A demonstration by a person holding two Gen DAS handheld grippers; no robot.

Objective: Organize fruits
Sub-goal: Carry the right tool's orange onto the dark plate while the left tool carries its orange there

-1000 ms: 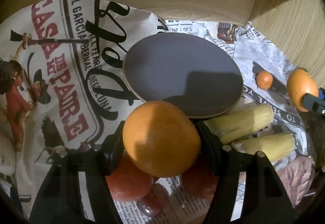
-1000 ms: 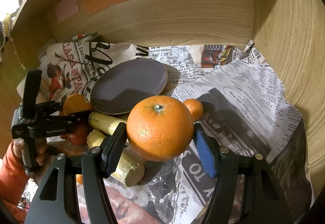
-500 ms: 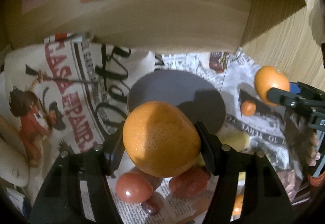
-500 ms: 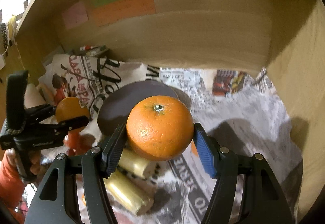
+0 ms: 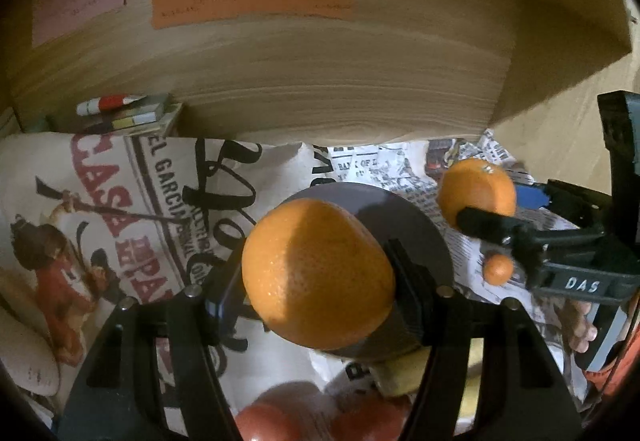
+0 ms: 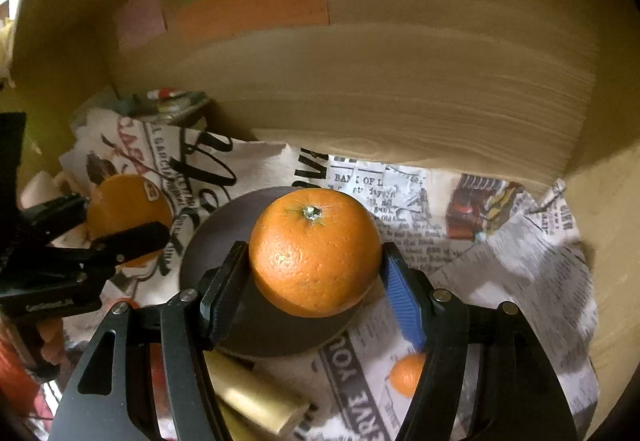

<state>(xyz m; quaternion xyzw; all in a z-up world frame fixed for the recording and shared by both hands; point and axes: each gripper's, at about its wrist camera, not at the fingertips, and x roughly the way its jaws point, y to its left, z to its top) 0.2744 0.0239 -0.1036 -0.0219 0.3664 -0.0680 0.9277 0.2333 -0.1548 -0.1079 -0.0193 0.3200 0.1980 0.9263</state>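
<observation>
Left wrist view: newspaper-lined tabletop (image 5: 132,201) inside a wooden alcove, with a dark round plate (image 5: 416,237) near its middle that appears bare. Judged from this, the sorting is at an early stage: nothing is seen on the plate, two fruits are lifted, and the rest lies loose on the paper toward the near edge. Left gripper (image 5: 320,281): fingers clamped on a large orange (image 5: 318,273), one pad on each flank, the fruit held clear above the plate's near-left part. Right gripper (image 6: 314,273): fingers, one black and one with a blue pad, closed on a second orange (image 6: 315,251), stem end up, also above the plate; the left wrist view shows it well apart from the first. Remaining on the paper: two pale yellow cylindrical pieces (image 6: 256,397) at the plate's near edge, red fruits (image 5: 272,417) by the near edge, and a small mandarin (image 6: 408,375) right of the plate
</observation>
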